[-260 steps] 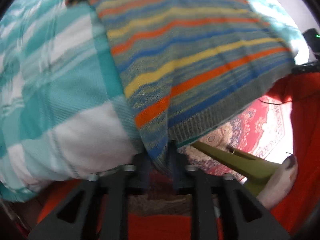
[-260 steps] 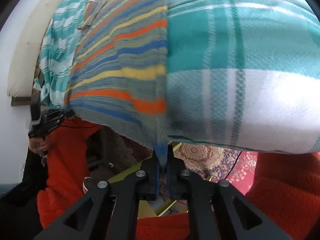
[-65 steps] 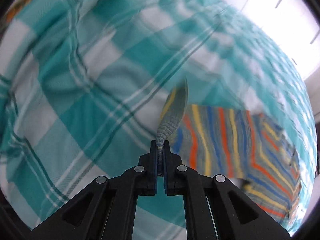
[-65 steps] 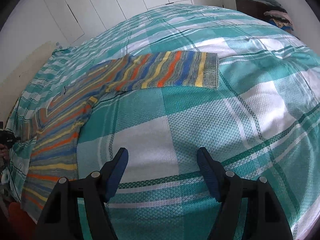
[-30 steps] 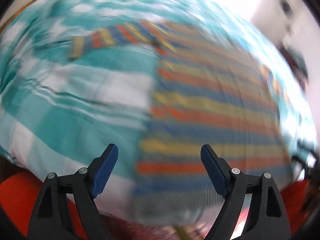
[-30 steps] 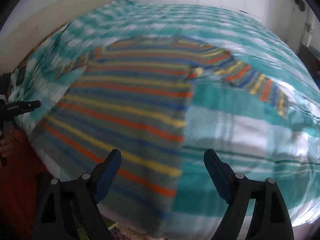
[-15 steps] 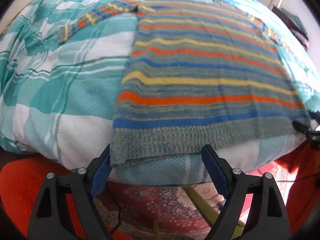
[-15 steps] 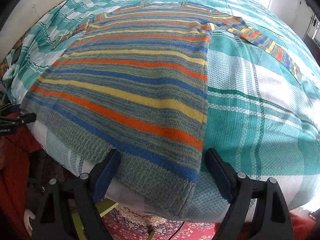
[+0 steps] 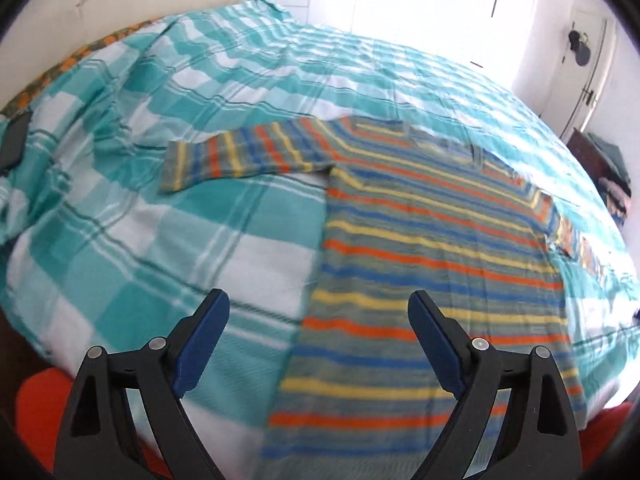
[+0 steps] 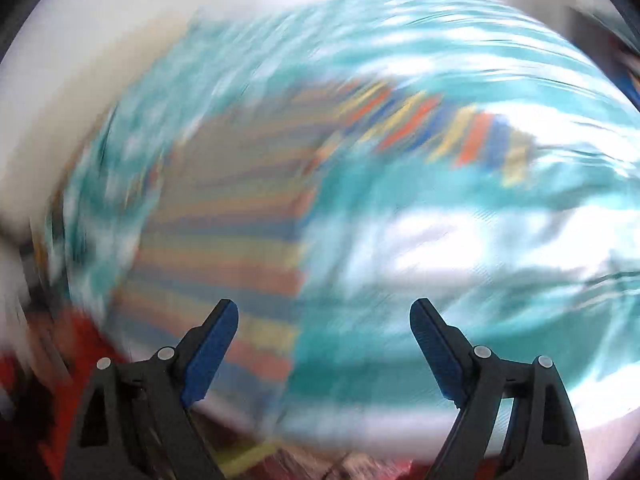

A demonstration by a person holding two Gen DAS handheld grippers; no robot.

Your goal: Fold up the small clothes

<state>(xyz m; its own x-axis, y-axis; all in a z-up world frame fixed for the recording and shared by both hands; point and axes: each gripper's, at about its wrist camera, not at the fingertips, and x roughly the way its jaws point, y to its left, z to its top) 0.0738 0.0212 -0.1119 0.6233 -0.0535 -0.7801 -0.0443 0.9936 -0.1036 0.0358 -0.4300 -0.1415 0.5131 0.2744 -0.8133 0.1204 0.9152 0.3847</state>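
We see left gripper (image 9: 318,312) above bed edge, jaws opening, nothing between them. Striped sweater (image 9: 432,248) lies flat on teal checked bedspread (image 9: 160,240), one sleeve (image 9: 240,156) stretched sideways. Right gripper (image 10: 324,324) spread wide, empty; its view badly blurred, sweater (image 10: 224,240) below-left.

Domestic bedroom. Evidence: a bed (image 9: 120,208) under a teal-and-white checked cover, white wardrobe doors (image 9: 440,4) behind it, and folded clothes (image 9: 612,176) stacked on dark furniture at right.
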